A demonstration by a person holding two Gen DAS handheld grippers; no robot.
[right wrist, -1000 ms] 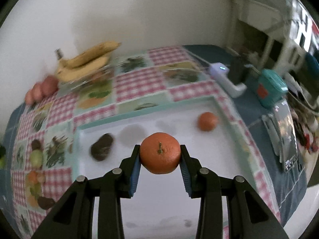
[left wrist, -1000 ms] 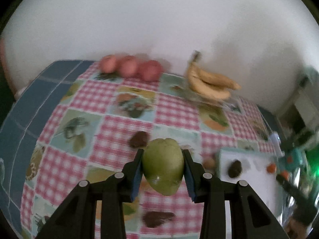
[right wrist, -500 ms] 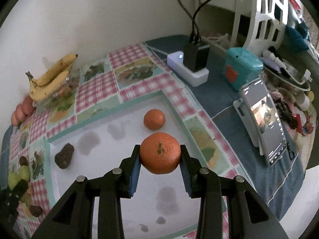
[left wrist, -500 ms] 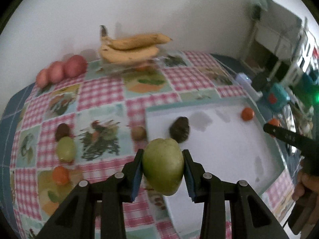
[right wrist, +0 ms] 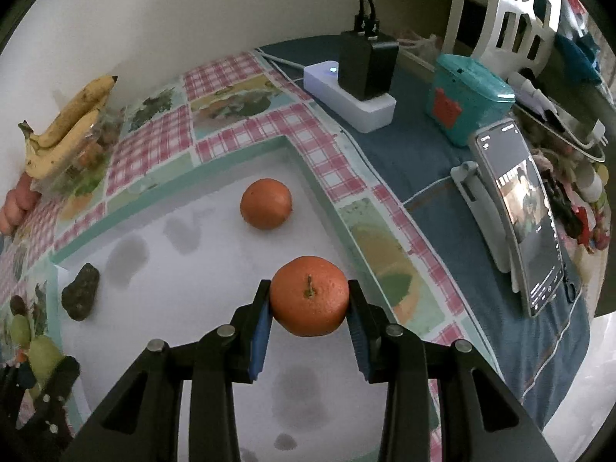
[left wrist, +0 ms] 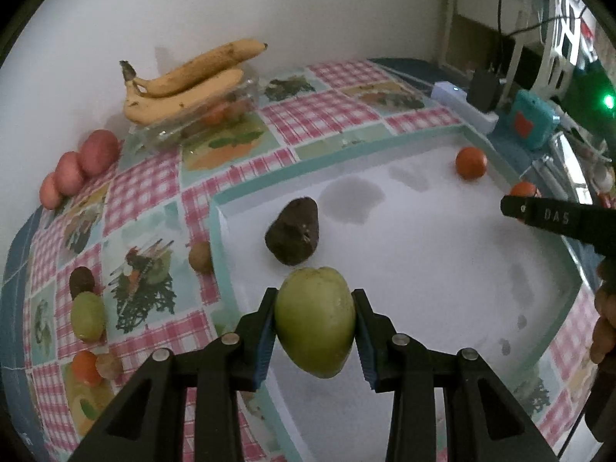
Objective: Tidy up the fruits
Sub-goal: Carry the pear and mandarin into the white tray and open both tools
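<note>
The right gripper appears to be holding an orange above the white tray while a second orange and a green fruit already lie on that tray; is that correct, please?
Not quite: beside the second orange, the fruit lying on the white tray is dark brown, not green. The right wrist view shows it. The right gripper does hold an orange.

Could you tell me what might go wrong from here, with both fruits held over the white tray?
The orange in the right gripper is round and could roll into the loose orange once released. The green fruit in the left gripper hangs close to the dark avocado and may bump it when set down.
</note>
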